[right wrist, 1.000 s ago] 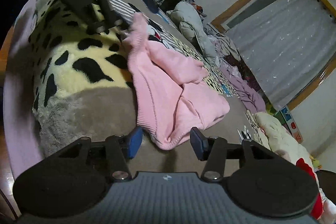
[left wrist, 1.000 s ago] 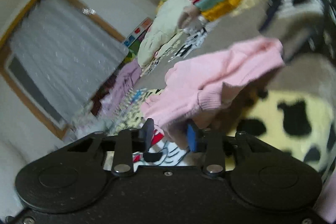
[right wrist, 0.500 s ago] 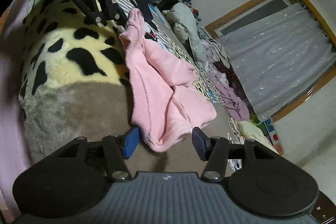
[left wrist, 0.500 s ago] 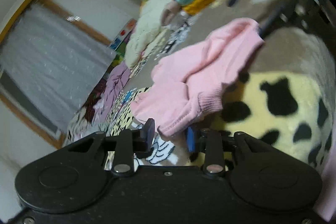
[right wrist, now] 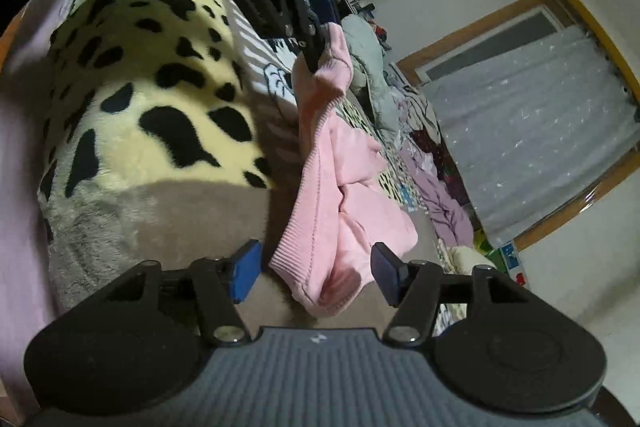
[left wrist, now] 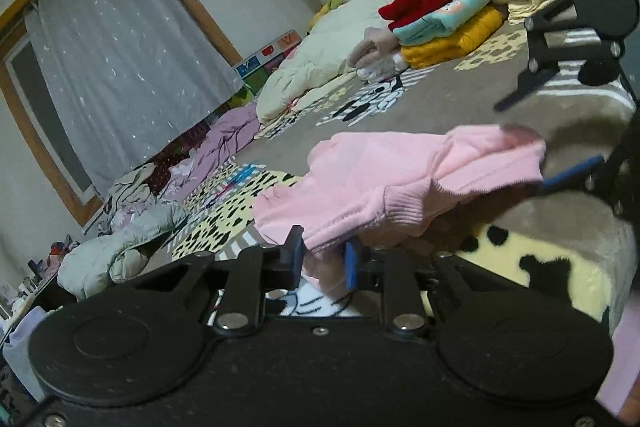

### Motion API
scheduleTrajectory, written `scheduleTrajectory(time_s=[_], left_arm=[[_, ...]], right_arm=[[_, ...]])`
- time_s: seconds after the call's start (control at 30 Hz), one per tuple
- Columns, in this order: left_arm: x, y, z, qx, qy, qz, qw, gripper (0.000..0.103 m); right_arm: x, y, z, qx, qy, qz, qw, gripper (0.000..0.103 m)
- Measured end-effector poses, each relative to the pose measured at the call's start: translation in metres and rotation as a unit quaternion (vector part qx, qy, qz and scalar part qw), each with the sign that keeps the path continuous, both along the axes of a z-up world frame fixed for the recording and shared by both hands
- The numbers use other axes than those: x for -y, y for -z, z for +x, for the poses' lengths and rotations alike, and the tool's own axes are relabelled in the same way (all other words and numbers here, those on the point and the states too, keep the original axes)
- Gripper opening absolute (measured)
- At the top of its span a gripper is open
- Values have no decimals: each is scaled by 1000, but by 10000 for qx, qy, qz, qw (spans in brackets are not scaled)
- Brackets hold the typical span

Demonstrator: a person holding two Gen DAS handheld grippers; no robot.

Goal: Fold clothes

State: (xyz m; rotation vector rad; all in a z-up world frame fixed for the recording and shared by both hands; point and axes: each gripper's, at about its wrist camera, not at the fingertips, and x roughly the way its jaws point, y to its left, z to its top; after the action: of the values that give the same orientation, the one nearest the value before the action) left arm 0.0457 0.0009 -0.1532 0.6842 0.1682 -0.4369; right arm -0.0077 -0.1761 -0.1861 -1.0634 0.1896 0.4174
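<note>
A pink knit sweater (left wrist: 400, 171) hangs stretched in the air above a blanket with a cow pattern (right wrist: 132, 99). My left gripper (left wrist: 323, 261) is shut on one corner of its ribbed hem; it also shows at the top of the right wrist view (right wrist: 320, 39). My right gripper (right wrist: 316, 273) is open, its blue pads either side of the sweater's other hem corner (right wrist: 316, 283) without pinching it. It also shows at the right of the left wrist view (left wrist: 548, 143), jaws apart around the pink edge.
A stack of folded clothes (left wrist: 452, 19) lies at the far end of the bed. A cream duvet (left wrist: 316, 75), purple bedding (left wrist: 224, 143) and a grey jacket (left wrist: 120, 251) lie along the curtained window (left wrist: 120, 67) side.
The left gripper has raised its corner and levelled out, so the sweater hangs higher and more stretched. The right gripper has come closer around the lower hem corner, still open.
</note>
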Motion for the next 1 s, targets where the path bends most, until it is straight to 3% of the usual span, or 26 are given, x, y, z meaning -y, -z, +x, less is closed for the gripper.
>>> scheduleTrajectory(time_s=[0.13, 0.27, 0.33, 0.43, 0.63, 0.73, 0.87, 1.0], left_arm=[[-1, 2, 0, -58, 2, 44, 10000, 19], [1, 11, -6, 40, 125, 442, 9989, 19], [2, 15, -9, 89, 187, 642, 9977, 19], [4, 22, -13, 163, 280, 942, 9950, 19], [1, 21, -17, 45, 394, 986, 9943, 14], [-2, 16, -24, -1, 492, 1057, 9932, 13], [-15, -4, -27, -305, 548, 678, 9957, 13], [-27, -25, -23, -643, 567, 21, 9963, 13]], right_arm=[[8, -1, -1, 52, 192, -1, 9998, 59], [16, -3, 6, 105, 197, 58, 9997, 58], [20, -6, 11, 129, 286, 146, 9994, 34], [25, -7, 9, 77, 173, 211, 9996, 29], [28, -15, 9, -289, -102, 403, 9987, 15], [33, -25, 9, -585, -123, 598, 9964, 14], [41, -46, 3, -758, -199, 816, 9936, 13], [47, -75, -3, -911, -276, 1027, 9901, 13]])
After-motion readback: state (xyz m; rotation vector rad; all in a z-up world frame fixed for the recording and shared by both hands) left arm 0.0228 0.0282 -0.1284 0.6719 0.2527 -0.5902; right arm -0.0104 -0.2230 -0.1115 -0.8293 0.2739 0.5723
